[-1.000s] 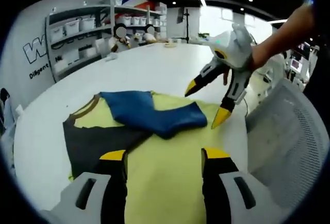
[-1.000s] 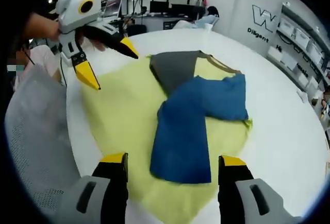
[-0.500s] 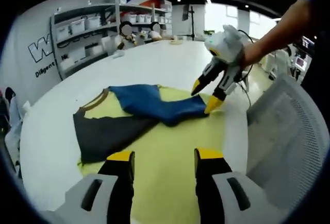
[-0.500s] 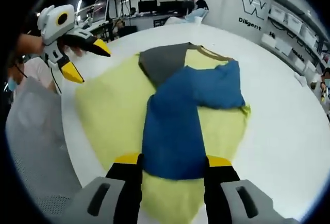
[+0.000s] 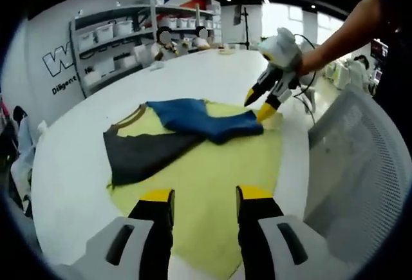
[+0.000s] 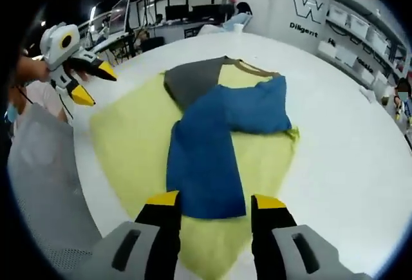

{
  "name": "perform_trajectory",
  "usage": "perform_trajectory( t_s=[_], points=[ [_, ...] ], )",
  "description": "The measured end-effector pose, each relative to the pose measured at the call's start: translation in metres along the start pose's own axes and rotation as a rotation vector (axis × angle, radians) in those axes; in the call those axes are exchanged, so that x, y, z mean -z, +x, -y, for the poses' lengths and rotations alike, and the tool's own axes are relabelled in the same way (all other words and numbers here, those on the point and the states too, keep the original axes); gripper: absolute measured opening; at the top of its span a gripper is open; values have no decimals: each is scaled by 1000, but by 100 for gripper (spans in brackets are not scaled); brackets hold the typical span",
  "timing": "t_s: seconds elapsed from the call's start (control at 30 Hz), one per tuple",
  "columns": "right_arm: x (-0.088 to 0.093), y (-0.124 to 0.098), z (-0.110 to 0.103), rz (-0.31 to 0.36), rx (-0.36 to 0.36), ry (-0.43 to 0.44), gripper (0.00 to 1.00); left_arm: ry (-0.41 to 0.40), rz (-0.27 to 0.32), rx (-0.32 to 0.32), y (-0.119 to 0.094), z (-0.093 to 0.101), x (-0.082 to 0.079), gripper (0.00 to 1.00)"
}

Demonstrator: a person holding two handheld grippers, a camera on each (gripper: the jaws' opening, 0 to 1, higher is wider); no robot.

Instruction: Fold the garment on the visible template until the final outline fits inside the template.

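I have the garment (image 6: 193,132) spread flat on the white table (image 6: 341,158), a yellow shirt with a grey sleeve (image 5: 145,154) and a blue sleeve (image 6: 206,158) both folded in across its body, crossing near the collar, which I judge keeps the outline narrow for the next fold; I cannot pick out a template edge under the cloth. In the right gripper view my right gripper (image 6: 209,203) sits at 6 o'clock, jaws parted and gripping nothing, straddling the end of the blue sleeve at the near hem, placed as if to pinch that edge. In the left gripper view my left gripper (image 5: 198,196) is at 6 o'clock over bare yellow fabric, jaws likewise apart and empty, ready at the opposite hem; the right one shows there at 1 o'clock, tips just above the blue cuff. A mesh chair back (image 5: 354,164) stands beside the table at 3 o'clock.
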State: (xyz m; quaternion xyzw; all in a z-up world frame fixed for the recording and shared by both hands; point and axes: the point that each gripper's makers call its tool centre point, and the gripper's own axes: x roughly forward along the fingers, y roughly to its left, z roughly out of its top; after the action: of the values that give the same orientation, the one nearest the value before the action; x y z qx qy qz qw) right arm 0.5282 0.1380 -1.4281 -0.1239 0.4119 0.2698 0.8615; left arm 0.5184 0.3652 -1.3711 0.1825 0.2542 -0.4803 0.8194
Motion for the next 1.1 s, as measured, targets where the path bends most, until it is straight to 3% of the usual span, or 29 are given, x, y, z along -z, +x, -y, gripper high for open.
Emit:
perform_trajectory(
  t_s=[0.23,0.37,0.67,0.93,1.1],
  points=[
    [12,8,3,-51,16,96,31,-6,-4,-13,-7,-2,7,34],
    [16,9,7,-58,35,77,26,-11,-7,-26,-12,-6,11,33],
    [15,6,12,-58,59,101,0,-41,-5,-46,-15,-12,16,31],
    [-5,-8,20,-33,56,82,0,-59,-2,-58,-16,-13,20,30],
    [-25,-24,40,-29,71,55,0,-54,-4,-64,-18,-17,21,29]
  ],
)
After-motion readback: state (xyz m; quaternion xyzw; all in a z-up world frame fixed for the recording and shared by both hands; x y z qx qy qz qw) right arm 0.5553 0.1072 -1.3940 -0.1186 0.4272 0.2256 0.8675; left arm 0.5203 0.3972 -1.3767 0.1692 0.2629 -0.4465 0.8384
